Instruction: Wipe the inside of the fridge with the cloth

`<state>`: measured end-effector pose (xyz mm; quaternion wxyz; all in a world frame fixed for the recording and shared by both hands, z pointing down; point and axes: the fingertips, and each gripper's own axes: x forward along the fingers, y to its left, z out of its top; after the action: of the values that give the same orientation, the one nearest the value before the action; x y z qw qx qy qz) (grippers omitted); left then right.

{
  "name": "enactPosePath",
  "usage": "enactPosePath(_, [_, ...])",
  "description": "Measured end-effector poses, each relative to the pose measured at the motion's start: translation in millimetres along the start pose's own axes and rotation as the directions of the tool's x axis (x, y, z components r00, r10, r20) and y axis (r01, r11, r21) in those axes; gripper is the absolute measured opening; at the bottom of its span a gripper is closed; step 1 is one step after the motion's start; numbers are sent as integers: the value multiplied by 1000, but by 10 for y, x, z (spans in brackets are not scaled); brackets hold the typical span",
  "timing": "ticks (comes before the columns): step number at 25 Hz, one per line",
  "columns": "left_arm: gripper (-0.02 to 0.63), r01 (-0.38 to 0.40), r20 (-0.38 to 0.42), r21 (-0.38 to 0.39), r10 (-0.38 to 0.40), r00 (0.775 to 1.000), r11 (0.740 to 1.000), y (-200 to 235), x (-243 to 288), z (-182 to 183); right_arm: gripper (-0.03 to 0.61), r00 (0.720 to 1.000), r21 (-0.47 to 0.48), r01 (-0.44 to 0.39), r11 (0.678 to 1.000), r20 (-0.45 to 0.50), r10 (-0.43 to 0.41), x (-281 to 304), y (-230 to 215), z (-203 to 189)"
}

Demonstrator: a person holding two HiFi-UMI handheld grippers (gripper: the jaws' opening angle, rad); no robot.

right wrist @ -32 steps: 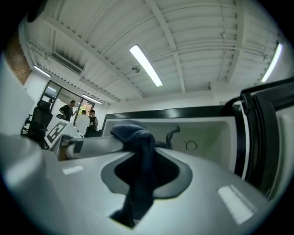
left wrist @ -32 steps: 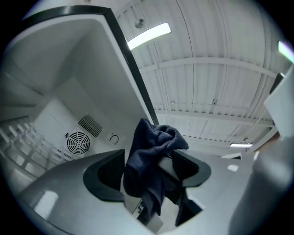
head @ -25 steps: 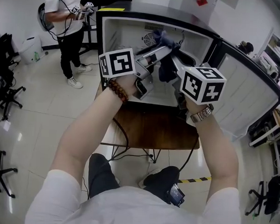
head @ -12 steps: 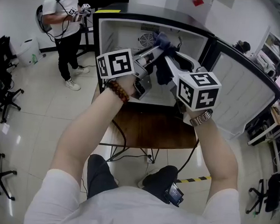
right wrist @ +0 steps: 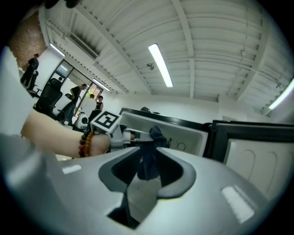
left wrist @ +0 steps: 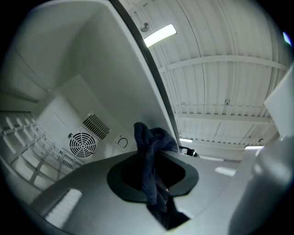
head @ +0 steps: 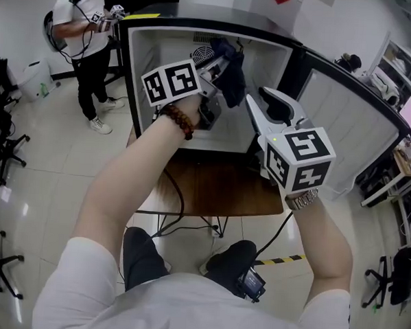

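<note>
A dark blue cloth (head: 231,78) hangs from my left gripper (head: 223,62), which is shut on it high in the opening of the white fridge (head: 163,51). Its jaws have just been closing with the cloth (left wrist: 149,170) pinched between them. In the left gripper view the fridge's back wall and its round fan grille (left wrist: 82,145) lie behind the cloth. My right gripper (head: 264,101) stands back at the fridge's front right, apart from the cloth. Its jaws have just been opening and nothing is between them. From the right gripper view the cloth (right wrist: 148,161) dangles ahead from the left gripper (right wrist: 138,135).
The fridge stands on a brown table (head: 218,188), its black-framed door (head: 345,126) swung open to the right. A wire shelf (left wrist: 23,142) shows inside at the left. A person (head: 82,23) stands at the back left, with office chairs (head: 0,149) along the left.
Both grippers were together at the cloth by the fridge front. The left one has carried the cloth up and deeper into the fridge; the right one has let go and drawn back to the right.
</note>
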<state>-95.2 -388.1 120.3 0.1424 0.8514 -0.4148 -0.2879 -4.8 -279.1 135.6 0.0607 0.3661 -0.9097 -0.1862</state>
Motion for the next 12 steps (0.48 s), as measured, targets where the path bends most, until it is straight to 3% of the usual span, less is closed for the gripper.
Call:
enactPosePath(5, [63,-93,-10,66,94,996,993,132,351,-35,5,1000,-87,-1,996,5,1,-313,74,57])
enactPosePath(12, [63,-174,-37,176,183,982,969,291,805,-53,5,1000,-91,4,996,-9,-5,-417,73,-113])
